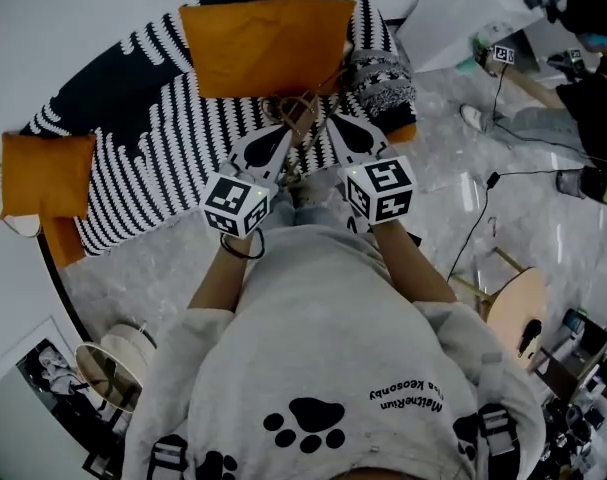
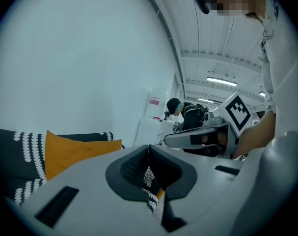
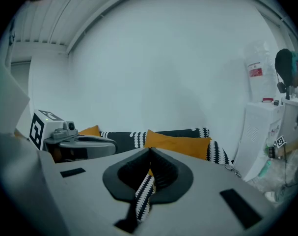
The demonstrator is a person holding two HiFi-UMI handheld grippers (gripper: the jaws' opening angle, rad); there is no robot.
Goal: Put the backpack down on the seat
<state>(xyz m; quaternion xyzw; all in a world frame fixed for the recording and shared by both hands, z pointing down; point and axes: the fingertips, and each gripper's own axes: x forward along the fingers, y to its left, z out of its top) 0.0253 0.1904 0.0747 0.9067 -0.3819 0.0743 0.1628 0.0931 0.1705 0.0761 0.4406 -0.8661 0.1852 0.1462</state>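
The seat is a sofa under a black-and-white striped blanket [image 1: 153, 158], with a large orange cushion [image 1: 268, 43] at its back. Of the backpack I see only black buckled straps [image 1: 169, 456] on the person's shoulders; its body is hidden. My left gripper [image 1: 281, 130] and right gripper [image 1: 335, 120] are held side by side over the sofa's front edge, tips near a brown tangle of cords [image 1: 301, 113]. The left gripper [image 2: 149, 146] is shut with nothing between its jaws. So is the right gripper [image 3: 149, 151]; striped blanket shows behind both.
A small orange cushion [image 1: 45, 173] lies at the sofa's left end. Cables [image 1: 483, 218] trail over the marble floor on the right, near a wooden stool [image 1: 518, 308]. Another person [image 1: 593, 78] crouches at the far right beside a white cabinet [image 3: 264, 132].
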